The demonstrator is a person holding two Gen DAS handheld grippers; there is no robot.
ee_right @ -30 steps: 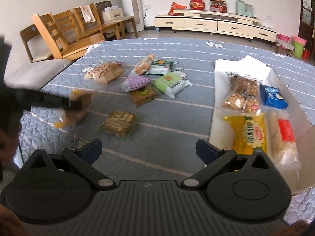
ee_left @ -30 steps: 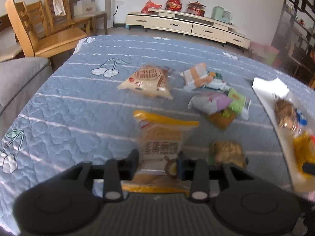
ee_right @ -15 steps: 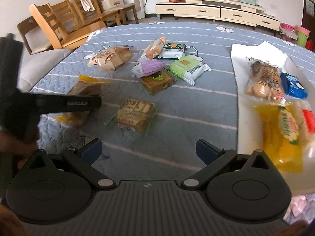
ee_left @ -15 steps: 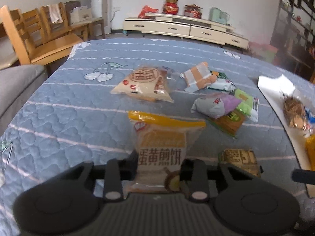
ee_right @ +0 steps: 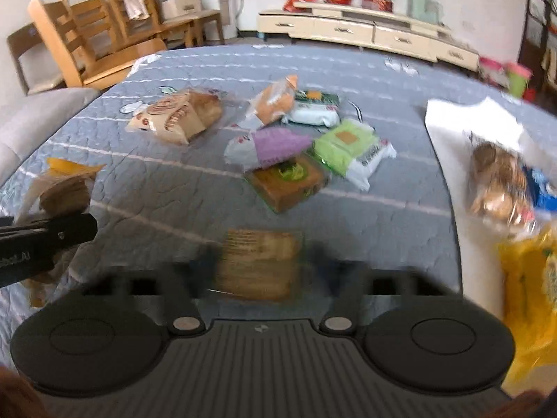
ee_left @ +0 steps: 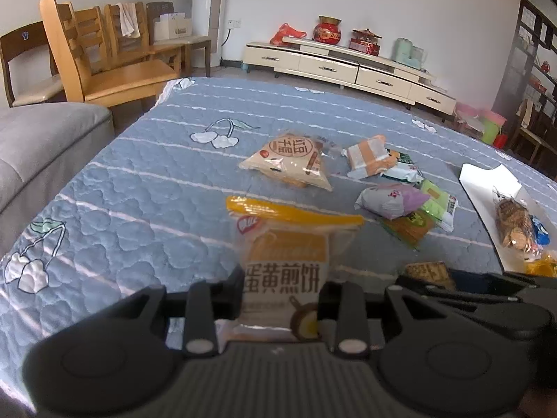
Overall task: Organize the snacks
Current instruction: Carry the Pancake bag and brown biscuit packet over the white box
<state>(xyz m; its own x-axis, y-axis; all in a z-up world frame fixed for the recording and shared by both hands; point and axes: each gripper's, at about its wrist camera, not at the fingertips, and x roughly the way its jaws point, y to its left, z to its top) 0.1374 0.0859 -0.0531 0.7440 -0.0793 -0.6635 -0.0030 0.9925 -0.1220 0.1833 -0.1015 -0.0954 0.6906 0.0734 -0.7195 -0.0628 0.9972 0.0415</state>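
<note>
My left gripper [ee_left: 280,292] is shut on a clear cookie packet with a yellow top band [ee_left: 285,261], held upright above the blue quilted bed [ee_left: 139,191]. The right wrist view shows this packet [ee_right: 66,188] at the far left. In that blurred view my right gripper [ee_right: 261,268] has its jaws closing around a flat brown cracker packet [ee_right: 259,264] lying on the quilt. A thin gap still shows at the right finger. The left wrist view has the cracker packet [ee_left: 428,271] at lower right.
A white tray [ee_right: 449,132] on the right holds several bagged snacks. Mid-bed lie a beige bread bag [ee_right: 177,115], an orange packet [ee_right: 275,99], a purple packet [ee_right: 275,146], a green packet [ee_right: 348,146] and a brown box [ee_right: 292,181]. Wooden chairs [ee_left: 104,62] stand beyond the bed's far left corner.
My right gripper moved forward and down over the cracker packet, and its wide jaws narrowed around it. My left gripper tightened on the yellow-topped packet and shifted slightly.
</note>
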